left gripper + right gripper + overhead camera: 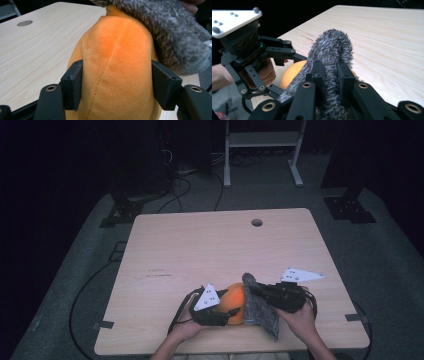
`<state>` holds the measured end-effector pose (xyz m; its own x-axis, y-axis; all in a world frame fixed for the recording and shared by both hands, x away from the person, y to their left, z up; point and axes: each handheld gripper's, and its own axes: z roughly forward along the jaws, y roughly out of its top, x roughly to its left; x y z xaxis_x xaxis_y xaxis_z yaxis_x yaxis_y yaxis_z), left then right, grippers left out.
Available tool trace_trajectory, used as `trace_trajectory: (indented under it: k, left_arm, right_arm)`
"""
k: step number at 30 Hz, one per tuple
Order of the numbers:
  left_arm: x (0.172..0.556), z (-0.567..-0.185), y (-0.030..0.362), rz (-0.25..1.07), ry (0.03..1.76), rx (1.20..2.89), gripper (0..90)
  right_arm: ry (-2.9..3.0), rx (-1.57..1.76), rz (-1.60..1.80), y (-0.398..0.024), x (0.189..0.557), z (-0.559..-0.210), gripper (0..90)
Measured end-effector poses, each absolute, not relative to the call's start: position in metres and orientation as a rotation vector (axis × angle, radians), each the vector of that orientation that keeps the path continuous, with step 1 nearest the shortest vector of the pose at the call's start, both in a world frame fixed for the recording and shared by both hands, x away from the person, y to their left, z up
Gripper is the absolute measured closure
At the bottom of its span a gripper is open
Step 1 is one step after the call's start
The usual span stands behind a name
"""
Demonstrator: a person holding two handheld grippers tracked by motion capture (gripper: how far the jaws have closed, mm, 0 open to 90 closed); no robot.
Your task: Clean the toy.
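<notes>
An orange plush ball (234,301) lies near the front edge of the wooden table (200,245). A grey furry cloth (261,309) drapes over its right side. My left gripper (230,304) comes in from the left, and in the left gripper view (117,85) its pads press into both sides of the orange plush (117,50), with the grey fur (170,32) above it. My right gripper (253,291) is shut on the cloth's upper edge; in the right gripper view (332,75) the fur (332,47) rises between the jaws, and the plush (292,72) and left gripper (288,75) lie beyond.
A round cable hole (257,222) sits in the table's far edge. Bare tabletop stretches from the hands to that edge. Beyond the table stand a white metal frame (262,140) and dark stand feet (350,207), with cables (185,185) on the grey floor.
</notes>
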<state>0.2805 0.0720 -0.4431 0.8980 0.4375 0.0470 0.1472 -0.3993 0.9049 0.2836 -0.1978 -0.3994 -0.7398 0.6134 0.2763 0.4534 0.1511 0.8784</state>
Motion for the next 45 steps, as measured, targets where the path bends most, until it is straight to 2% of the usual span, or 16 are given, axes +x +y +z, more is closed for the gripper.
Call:
trace_trajectory:
  k: [3, 8, 10, 12, 16, 18, 22, 29, 35, 37, 45]
  left_arm:
    - [0.281, -0.444, 0.07, 0.329, 0.418, 1.982, 31.8]
    - [0.288, -0.442, 0.077, 0.29, 0.442, 1.977, 14.1]
    - [0.29, -0.444, 0.078, 0.266, 0.449, 1.981, 11.8]
    - [0.29, -0.444, 0.077, 0.253, 0.441, 1.99, 14.9]
    - [0.284, -0.44, 0.075, 0.32, 0.428, 1.957, 34.2]
    - [0.28, -0.43, 0.074, 0.352, 0.409, 1.939, 37.2]
    - [0.277, -0.419, 0.078, 0.389, 0.397, 1.926, 38.2]
    - [0.278, -0.422, 0.082, 0.397, 0.422, 1.979, 39.1]
    - [0.277, -0.422, 0.075, 0.415, 0.427, 1.997, 36.7]
    - [0.278, -0.423, 0.076, 0.4, 0.439, 1.998, 33.5]
    - [0.279, -0.427, 0.074, 0.406, 0.455, 1.997, 34.8]
  right_arm:
    - [2.272, 1.015, 1.681, -0.192, 0.276, -0.393, 78.7]
    - [2.314, 0.977, 1.636, -0.184, 0.276, -0.393, 78.8]
    - [2.319, 1.001, 1.647, -0.188, 0.279, -0.395, 78.7]
    - [2.323, 1.003, 1.65, -0.188, 0.279, -0.395, 78.7]
    - [2.312, 1.008, 1.668, -0.187, 0.277, -0.393, 78.8]
    - [2.286, 0.996, 1.705, -0.188, 0.275, -0.388, 78.8]
    - [2.25, 0.974, 1.749, -0.189, 0.274, -0.381, 78.9]
    - [2.293, 1.107, 1.67, -0.187, 0.285, -0.4, 79.1]
    - [2.32, 1.002, 1.662, -0.173, 0.276, -0.39, 79.0]
    - [2.322, 1.041, 1.659, -0.176, 0.28, -0.396, 79.0]
    - [2.274, 1.129, 1.564, -0.193, 0.286, -0.401, 79.3]
